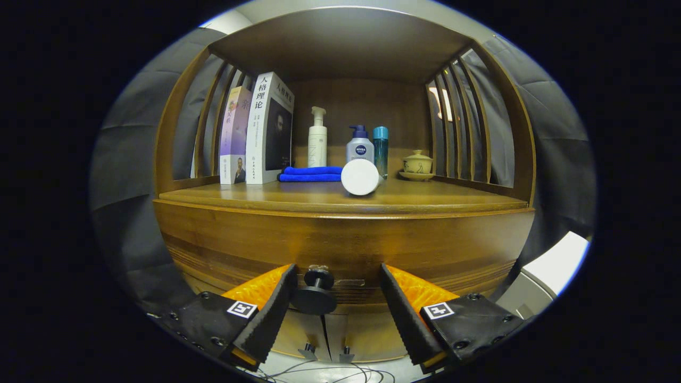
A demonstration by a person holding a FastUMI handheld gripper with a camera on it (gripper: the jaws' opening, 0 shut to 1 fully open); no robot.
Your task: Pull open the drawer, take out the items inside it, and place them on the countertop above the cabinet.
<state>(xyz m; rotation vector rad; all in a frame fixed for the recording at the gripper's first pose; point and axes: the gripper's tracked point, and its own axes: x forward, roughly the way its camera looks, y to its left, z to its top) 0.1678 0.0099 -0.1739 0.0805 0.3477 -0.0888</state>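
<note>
A wooden cabinet fills the scene. Its drawer front (340, 244) sits flush under the countertop (340, 199), with a dark round knob (316, 292) low in the middle. My gripper (338, 276) is open. The knob lies between its fingers, nearer the left finger (274, 308), and neither finger touches it. The drawer is shut, so what it holds is hidden.
On the countertop stand two books (258, 133), a folded blue cloth (311, 174), a white pump bottle (317, 139), a grey pump bottle (360, 146), a teal bottle (380, 149), a white cylinder lying on its side (360, 177) and a lidded tea cup (417, 165). Slatted sides and a top panel enclose the shelf. Two small door knobs (325, 351) sit below.
</note>
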